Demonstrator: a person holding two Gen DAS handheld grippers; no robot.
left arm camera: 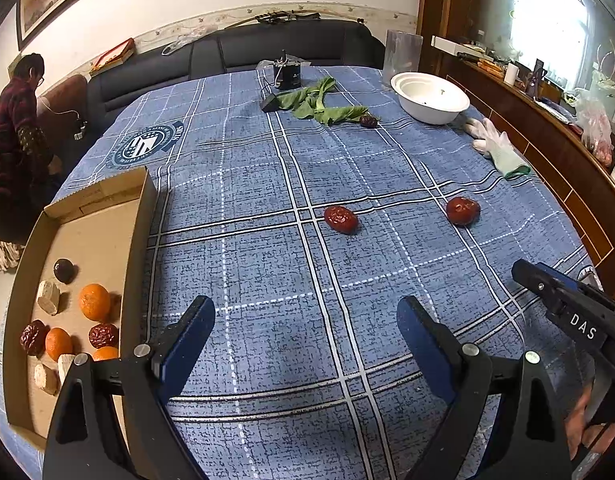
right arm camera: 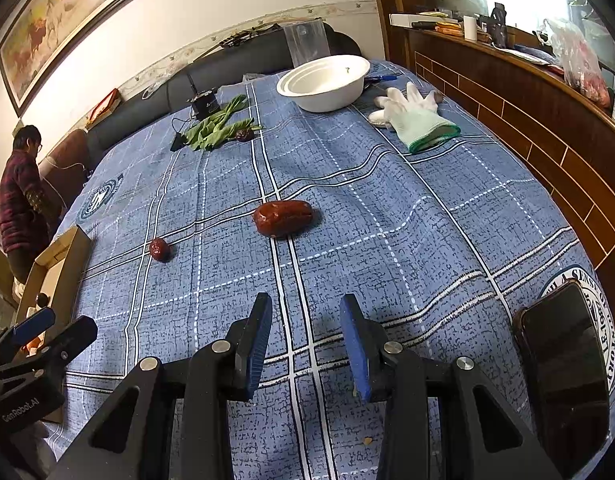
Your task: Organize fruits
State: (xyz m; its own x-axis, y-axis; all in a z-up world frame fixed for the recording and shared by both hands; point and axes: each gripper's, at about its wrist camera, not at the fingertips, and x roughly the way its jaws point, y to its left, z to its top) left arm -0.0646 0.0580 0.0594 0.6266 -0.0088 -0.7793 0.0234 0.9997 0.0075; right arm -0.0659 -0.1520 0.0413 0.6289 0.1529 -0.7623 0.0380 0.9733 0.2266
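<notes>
Blue plaid tablecloth [left arm camera: 267, 280], soft and wrinkled. Left gripper [left arm camera: 307, 320] is spread wide and empty; right gripper [right arm camera: 305, 320] is partly spread, also empty. Two wrinkly red dates lie loose: near date [right arm camera: 282, 218] dead ahead of the right gripper, second date [right arm camera: 159, 249] ahead-left. Cardboard tray [left arm camera: 143, 216], left of the left gripper, holds oranges [left arm camera: 94, 302] and dates. Risk: oval, glossy date may roll or squirt from the pads; cloth may snag.

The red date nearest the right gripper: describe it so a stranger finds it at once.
Start at the blue plaid tablecloth. Ahead of the right gripper, on the white double stripe, lies the red date. It is nearer than the second date, which lies leftward toward the cardboard box.
</notes>
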